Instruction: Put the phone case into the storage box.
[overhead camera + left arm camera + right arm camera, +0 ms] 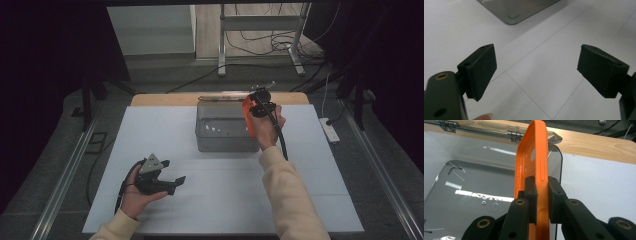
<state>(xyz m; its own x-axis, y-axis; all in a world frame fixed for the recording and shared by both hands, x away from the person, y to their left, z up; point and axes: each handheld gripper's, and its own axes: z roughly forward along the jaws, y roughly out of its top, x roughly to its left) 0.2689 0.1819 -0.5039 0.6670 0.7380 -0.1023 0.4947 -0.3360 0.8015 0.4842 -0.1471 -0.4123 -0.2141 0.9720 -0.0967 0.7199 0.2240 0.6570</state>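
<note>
My right gripper [541, 195] pinches an orange phone case [532, 157] edge-on between its pads, holding it upright above the right end of the clear plastic box [225, 131], whose hinged lid lies open behind. My left gripper [536, 72] rests low over the white table [210, 190], jaws wide apart and empty.

Desk [150, 125], white top, wooden far edge. Beyond it: grey floor [165, 75], metal stand [260, 22], loose cables [260, 45]. Power strip [330, 130] right of desk. Dark surroundings.
</note>
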